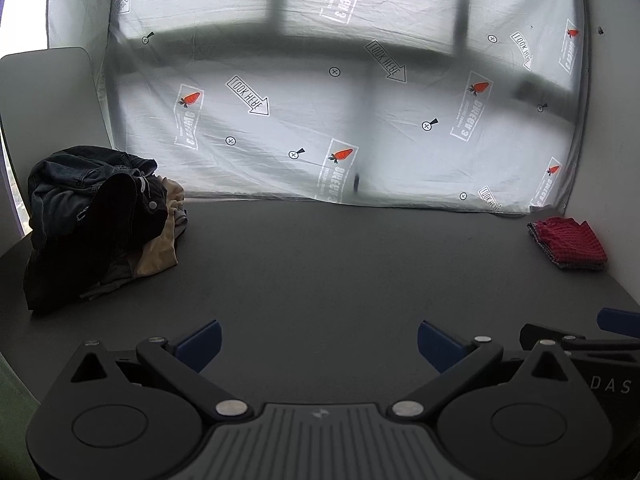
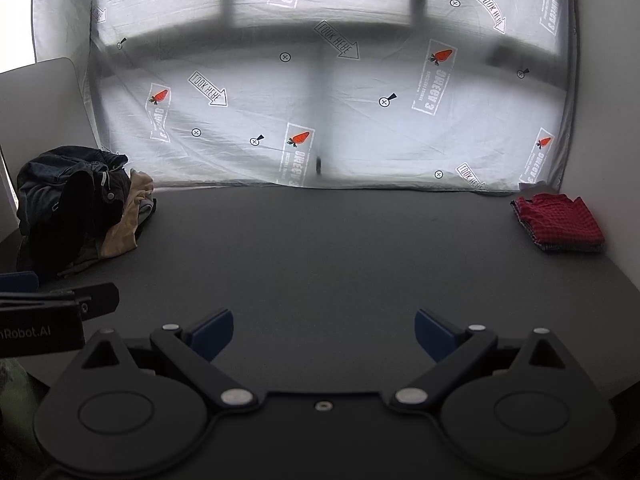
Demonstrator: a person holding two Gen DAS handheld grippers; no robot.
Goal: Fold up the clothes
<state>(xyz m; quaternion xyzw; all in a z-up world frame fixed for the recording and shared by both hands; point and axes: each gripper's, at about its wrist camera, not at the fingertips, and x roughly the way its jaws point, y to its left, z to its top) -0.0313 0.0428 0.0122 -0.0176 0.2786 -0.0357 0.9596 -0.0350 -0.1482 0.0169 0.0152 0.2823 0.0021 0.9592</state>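
Note:
A heap of unfolded clothes [image 1: 96,216], dark denim, black and tan pieces, lies at the far left of the dark table; it also shows in the right wrist view [image 2: 80,204]. A folded red checked garment [image 1: 568,242] lies at the far right by the wall, also in the right wrist view [image 2: 560,222]. My left gripper [image 1: 318,344] is open and empty above the table's near part. My right gripper [image 2: 324,334] is open and empty beside it. Each gripper's body shows at the edge of the other's view.
The dark grey table [image 1: 320,264] stretches between the heap and the folded piece. A white printed sheet [image 1: 320,100] hangs along the far edge. A white wall [image 2: 604,120] stands at the right, a grey chair back [image 1: 48,96] at the left.

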